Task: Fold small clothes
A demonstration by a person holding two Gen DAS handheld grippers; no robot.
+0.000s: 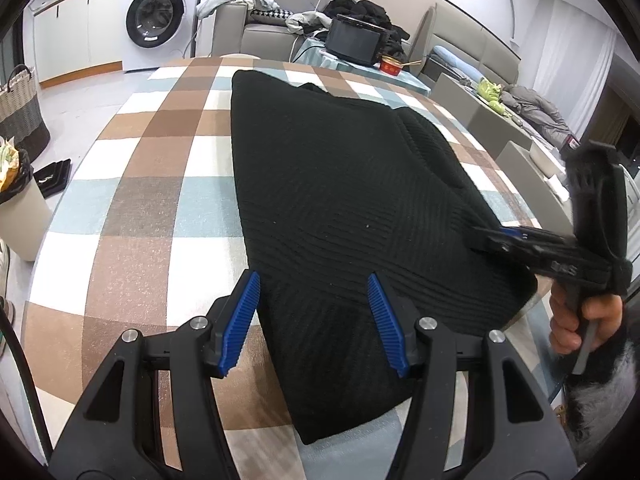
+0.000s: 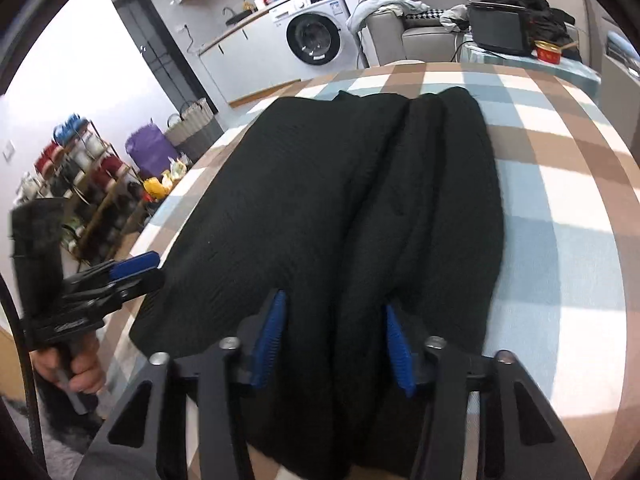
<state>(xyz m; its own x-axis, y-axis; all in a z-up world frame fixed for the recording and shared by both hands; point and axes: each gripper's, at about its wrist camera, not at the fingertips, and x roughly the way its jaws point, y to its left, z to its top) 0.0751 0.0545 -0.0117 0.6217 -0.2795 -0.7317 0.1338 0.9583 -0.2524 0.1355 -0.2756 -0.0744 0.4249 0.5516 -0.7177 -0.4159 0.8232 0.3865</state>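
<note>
A single black ribbed knit garment (image 1: 340, 184) is seen laid lengthwise on the one table (image 1: 132, 216), which is covered in a brown, white and pale-blue checked cloth. The garment runs from the near edge towards the far side. Its long sides appear to be turned in already, and a raised ridge of doubled fabric is visible along its right half. The lengthwise folding is therefore judged done and the crosswise fold judged to be the step in hand.

Two claws are counted, both angled down at the near end of the garment. The left claw (image 1: 312, 280) is held with its blue pads well apart over the garment's near left edge, and nothing is gripped. The right claw (image 2: 334, 300) is shown with its pads apart above the ridged right half. Fabric lies below and between the pads, but no pinch on it can be made out.

Two hands are counted, one on each handle: the right hand (image 1: 576, 320) and the left hand (image 2: 76, 368).

The next move is judged to call for both claws to be lowered onto the near hem and closed on all the layers at once. The hem would then be lifted evenly and carried over towards the far end, so that the thick knit is not dragged askew and the tucked-in sides are not pulled open
</note>
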